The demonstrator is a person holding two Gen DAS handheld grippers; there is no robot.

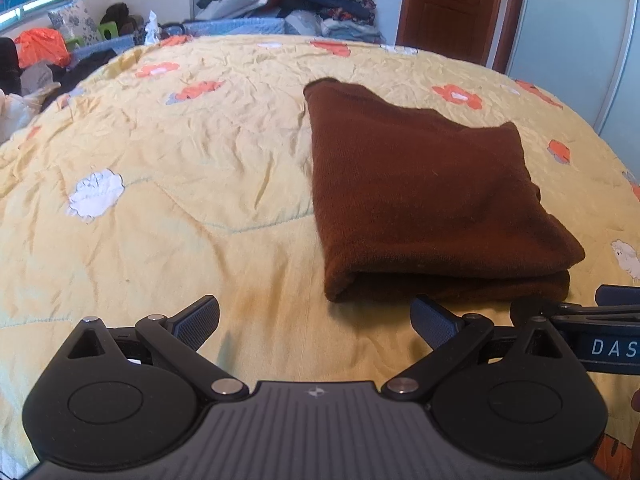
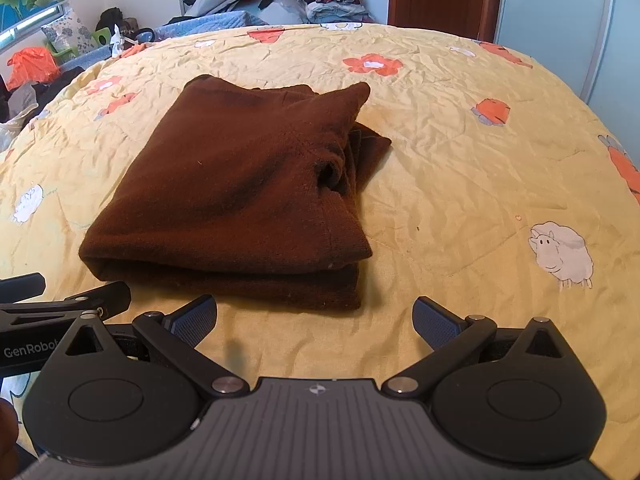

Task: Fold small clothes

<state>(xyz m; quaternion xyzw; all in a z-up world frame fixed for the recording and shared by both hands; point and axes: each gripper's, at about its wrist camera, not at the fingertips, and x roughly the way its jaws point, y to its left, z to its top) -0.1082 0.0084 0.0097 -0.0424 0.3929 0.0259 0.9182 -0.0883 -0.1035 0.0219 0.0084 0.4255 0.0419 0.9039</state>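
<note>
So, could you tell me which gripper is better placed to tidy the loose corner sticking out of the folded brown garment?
Probably the right gripper. The brown garment has its untidy protruding layers on that gripper's side, while the left gripper faces the neat folded edge. Both are open and empty.

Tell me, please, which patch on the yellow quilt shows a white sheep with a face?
The white sheep patch right of the folded brown knitted garment; the yellow quilt's other patches are orange flowers or plain white shapes.
</note>
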